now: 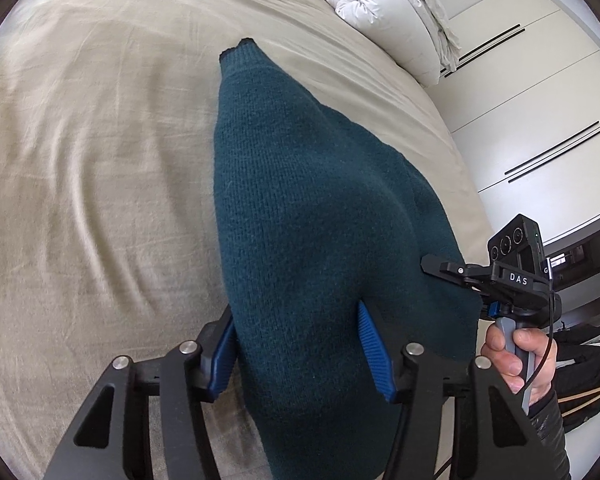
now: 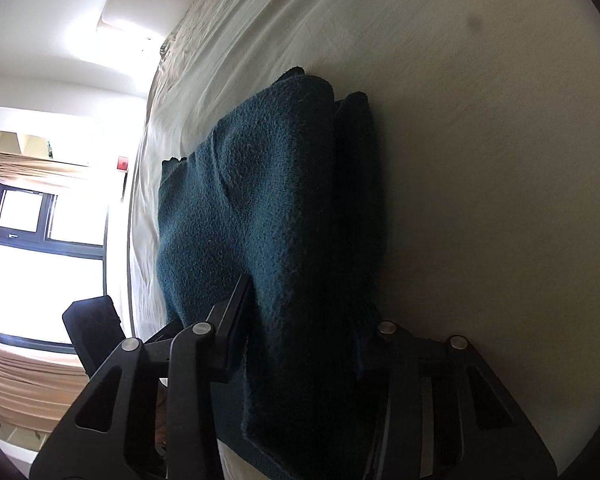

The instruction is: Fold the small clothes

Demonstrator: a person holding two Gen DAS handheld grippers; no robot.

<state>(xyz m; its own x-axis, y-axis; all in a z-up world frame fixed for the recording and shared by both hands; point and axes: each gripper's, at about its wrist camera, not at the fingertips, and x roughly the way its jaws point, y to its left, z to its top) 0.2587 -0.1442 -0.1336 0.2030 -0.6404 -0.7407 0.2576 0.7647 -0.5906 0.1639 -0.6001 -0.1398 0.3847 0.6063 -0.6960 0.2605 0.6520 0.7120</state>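
On wrinkled bedsheet (image 1: 100,160), nubby knit sweater (image 1: 300,220)

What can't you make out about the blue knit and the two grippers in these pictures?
- Near end of the teal knit garment: cut off by the bottom edge in both wrist views.
- Right gripper: its right finger is buried under the knit, in shadow; grip not confirmed.
- Left gripper: whether the pads press the fabric is unclear.
- Garment type: folds hide it.

Sweater (image 1: 320,220) on bed (image 1: 100,160), duvet (image 1: 388,12) behind
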